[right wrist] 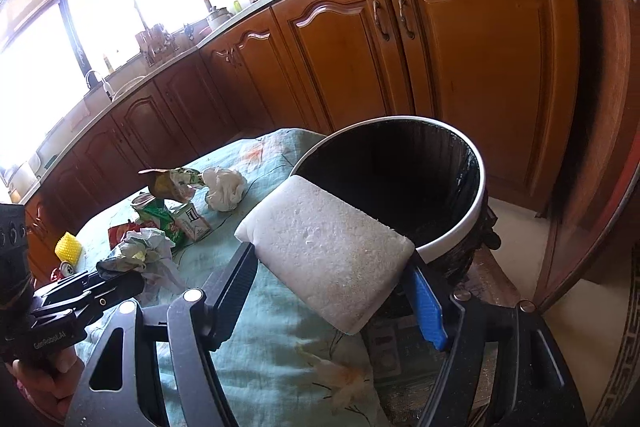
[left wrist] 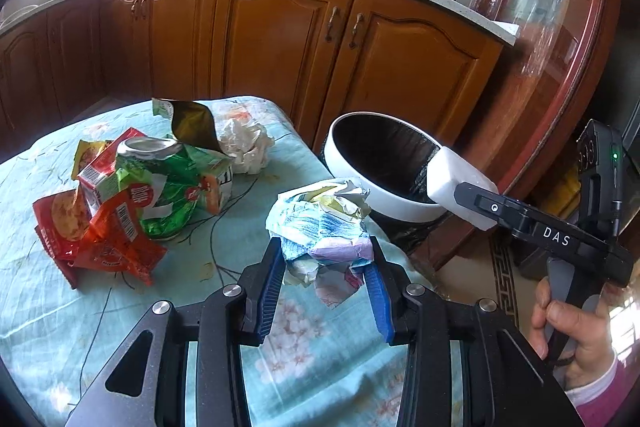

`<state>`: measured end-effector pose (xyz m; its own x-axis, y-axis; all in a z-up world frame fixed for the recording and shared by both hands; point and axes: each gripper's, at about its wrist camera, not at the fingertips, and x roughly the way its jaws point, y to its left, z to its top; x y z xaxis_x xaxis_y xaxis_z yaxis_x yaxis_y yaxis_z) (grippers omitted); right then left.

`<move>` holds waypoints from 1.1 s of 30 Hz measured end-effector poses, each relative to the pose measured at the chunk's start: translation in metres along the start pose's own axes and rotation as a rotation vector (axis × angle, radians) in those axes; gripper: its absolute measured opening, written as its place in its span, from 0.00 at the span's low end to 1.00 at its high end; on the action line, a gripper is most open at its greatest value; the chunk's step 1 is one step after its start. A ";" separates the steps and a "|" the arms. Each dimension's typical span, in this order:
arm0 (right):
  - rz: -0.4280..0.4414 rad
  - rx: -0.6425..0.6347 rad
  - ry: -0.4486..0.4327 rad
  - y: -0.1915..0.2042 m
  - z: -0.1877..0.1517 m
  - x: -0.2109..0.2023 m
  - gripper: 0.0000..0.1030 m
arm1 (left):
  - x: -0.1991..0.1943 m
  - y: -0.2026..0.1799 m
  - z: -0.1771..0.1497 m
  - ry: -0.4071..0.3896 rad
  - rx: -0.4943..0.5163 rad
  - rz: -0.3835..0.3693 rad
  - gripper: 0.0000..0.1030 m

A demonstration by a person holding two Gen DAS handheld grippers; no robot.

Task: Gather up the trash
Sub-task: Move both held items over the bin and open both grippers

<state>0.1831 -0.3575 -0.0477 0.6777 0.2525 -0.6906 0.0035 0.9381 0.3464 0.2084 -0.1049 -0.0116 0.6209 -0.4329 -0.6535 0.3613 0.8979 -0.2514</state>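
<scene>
Right gripper (right wrist: 332, 291) grips a foam block (right wrist: 324, 259), long axis pointing to 1 o'clock, at the bin (right wrist: 478, 203); left gripper (left wrist: 324, 263) clasps crumpled paper (left wrist: 320, 223).

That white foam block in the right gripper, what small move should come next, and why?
Probably ease the right gripper forward and open it. The foam block is clamped at the near rim of the black-lined trash bin, only partly over its opening, so it should clear the rim first.
</scene>
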 end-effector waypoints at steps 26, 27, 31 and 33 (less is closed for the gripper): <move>-0.079 0.025 0.006 -0.055 0.061 0.036 0.74 | 0.115 -0.048 0.083 0.057 0.098 -0.041 0.38; -0.080 0.027 0.009 -0.057 0.062 0.038 0.74 | 0.120 -0.049 0.084 0.062 0.100 -0.036 0.38; -0.078 0.029 0.025 -0.060 0.064 0.046 0.74 | 0.137 -0.053 0.087 0.079 0.102 -0.029 0.38; -0.079 0.027 0.033 -0.061 0.065 0.050 0.74 | 0.145 -0.054 0.089 0.087 0.099 -0.028 0.39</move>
<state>0.2641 -0.4175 -0.0623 0.6498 0.1859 -0.7371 0.0765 0.9487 0.3067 0.3406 -0.2229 -0.0290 0.5486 -0.4451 -0.7077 0.4470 0.8715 -0.2016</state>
